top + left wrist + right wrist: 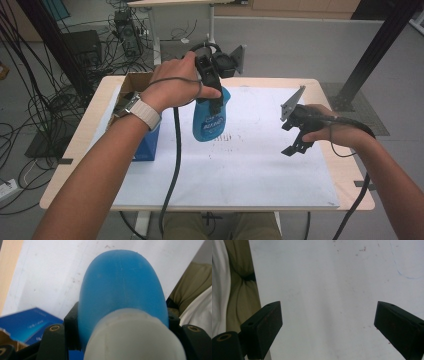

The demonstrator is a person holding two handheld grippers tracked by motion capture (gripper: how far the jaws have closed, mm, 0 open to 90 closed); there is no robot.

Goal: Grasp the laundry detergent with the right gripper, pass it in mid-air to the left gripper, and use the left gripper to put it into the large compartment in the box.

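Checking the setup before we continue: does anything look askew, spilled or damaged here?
Nothing is spilled or broken. The blue bottle hangs upside down in the left hand-held gripper, above the white sheet, which carries faint reddish specks and a pen line. The cardboard box sits at the table's left edge.

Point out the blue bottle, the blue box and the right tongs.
blue bottle (209, 123): high view, on its printed label.
blue box (27, 323): left gripper view, on its top face.
right tongs (328, 327): right gripper view, midway between the open jaws.
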